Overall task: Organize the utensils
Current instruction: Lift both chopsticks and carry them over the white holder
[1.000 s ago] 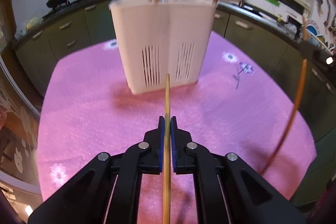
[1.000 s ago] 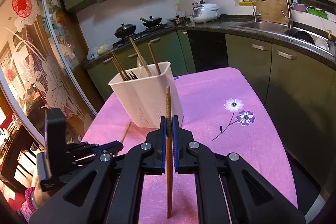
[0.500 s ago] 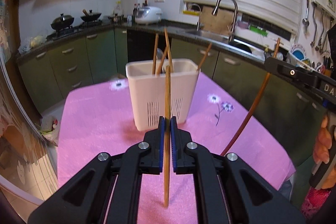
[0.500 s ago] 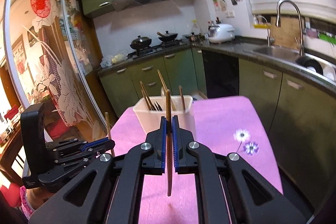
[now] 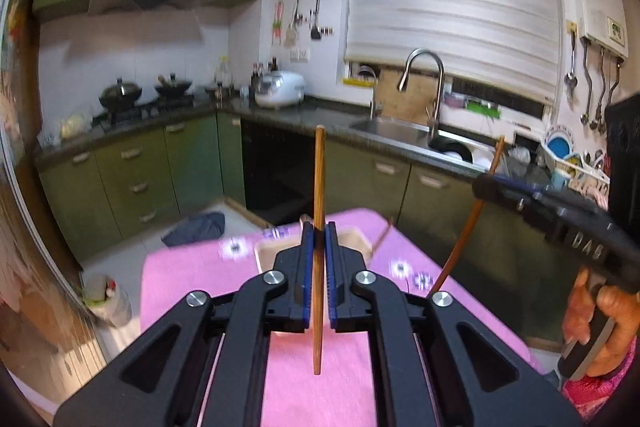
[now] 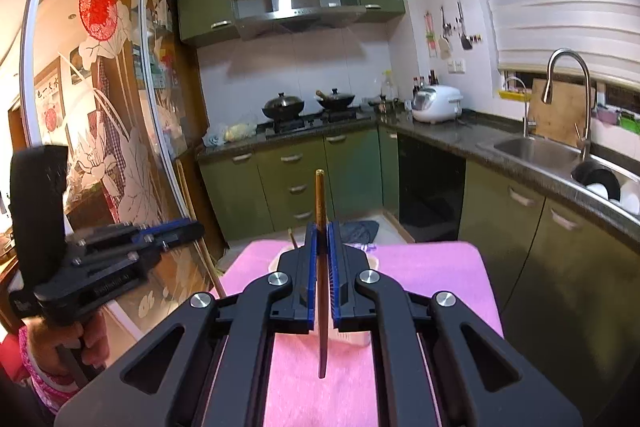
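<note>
Wooden chopsticks stood pinched upright in both tools: one chopstick (image 5: 319, 187) in the left gripper (image 5: 319, 235), another chopstick (image 6: 320, 203) in the right gripper (image 6: 322, 233). Both had risen since a second earlier, so the white holder (image 5: 352, 241) on the pink tablecloth (image 5: 192, 275) had dropped low behind the jaws, probably clearing its rim for insertion.
</note>
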Demonstrator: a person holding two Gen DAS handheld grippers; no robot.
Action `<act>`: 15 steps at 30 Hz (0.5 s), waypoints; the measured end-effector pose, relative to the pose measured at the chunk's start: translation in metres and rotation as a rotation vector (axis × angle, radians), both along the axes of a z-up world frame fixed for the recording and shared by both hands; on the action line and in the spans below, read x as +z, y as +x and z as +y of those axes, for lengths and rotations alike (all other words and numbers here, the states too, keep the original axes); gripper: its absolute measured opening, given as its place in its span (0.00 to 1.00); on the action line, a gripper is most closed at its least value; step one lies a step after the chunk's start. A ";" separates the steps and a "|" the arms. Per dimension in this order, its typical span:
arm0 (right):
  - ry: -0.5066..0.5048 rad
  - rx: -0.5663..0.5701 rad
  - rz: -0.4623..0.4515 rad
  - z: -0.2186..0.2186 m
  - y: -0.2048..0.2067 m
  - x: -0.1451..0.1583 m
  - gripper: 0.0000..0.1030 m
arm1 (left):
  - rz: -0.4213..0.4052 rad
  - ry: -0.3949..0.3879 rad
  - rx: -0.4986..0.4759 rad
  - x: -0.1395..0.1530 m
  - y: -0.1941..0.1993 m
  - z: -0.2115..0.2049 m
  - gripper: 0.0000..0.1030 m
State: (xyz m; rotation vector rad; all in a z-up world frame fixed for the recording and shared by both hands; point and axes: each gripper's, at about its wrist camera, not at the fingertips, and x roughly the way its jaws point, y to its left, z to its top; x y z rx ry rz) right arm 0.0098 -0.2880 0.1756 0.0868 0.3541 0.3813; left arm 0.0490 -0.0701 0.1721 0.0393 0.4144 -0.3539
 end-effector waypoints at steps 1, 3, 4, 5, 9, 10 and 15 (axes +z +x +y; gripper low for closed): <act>-0.002 0.002 -0.005 0.001 0.001 0.004 0.06 | -0.023 0.003 0.006 0.012 0.001 -0.001 0.05; -0.006 0.007 -0.013 0.003 0.003 0.010 0.06 | -0.055 0.001 0.013 0.029 0.003 0.000 0.05; -0.008 0.008 -0.016 0.004 0.004 0.011 0.06 | -0.075 0.003 0.017 0.039 0.006 -0.001 0.05; -0.008 0.009 -0.017 0.004 0.005 0.012 0.06 | -0.091 0.003 0.020 0.047 0.008 -0.002 0.05; -0.007 0.009 -0.012 0.003 0.011 0.013 0.06 | -0.136 0.012 0.026 0.071 0.020 -0.009 0.05; -0.008 0.009 -0.010 0.004 0.011 0.012 0.06 | -0.146 0.014 0.030 0.076 0.024 -0.011 0.05; -0.005 0.010 -0.010 0.002 0.015 0.011 0.06 | -0.143 0.018 0.047 0.076 0.051 -0.019 0.05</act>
